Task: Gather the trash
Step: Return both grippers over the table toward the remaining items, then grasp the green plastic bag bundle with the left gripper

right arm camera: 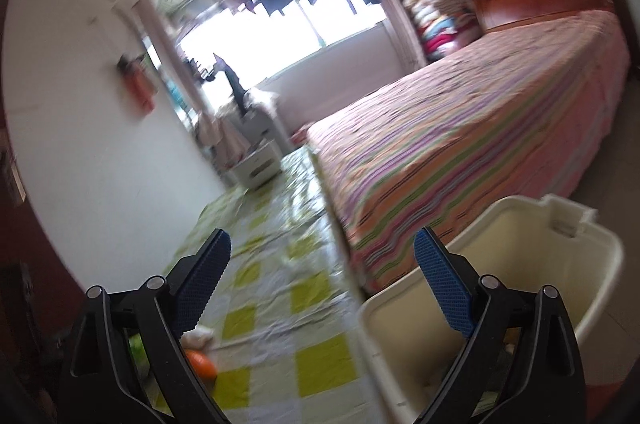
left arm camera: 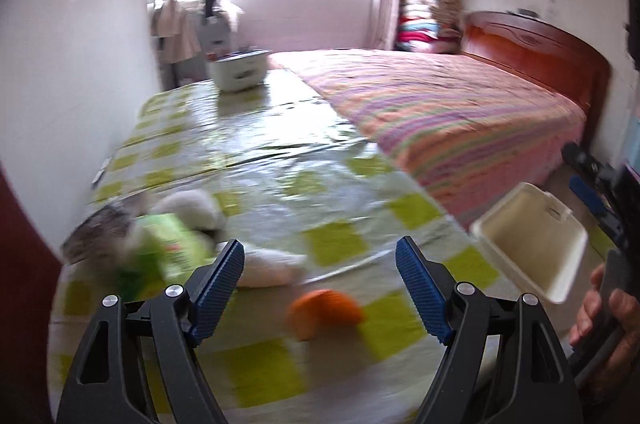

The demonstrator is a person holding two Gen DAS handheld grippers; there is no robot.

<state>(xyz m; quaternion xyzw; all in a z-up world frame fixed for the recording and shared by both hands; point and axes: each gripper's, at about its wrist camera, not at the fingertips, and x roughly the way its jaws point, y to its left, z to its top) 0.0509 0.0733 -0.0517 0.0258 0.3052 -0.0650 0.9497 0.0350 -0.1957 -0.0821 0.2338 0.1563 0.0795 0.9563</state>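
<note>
Left wrist view: we are hovering the left claw, spread and holding nothing, with orange peel just below its tips; we should lower squarely. Bin waiting at right.

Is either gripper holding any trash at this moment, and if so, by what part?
Nothing is held. The left gripper and the right gripper both stand open and empty; the orange piece lies on the table.
</note>
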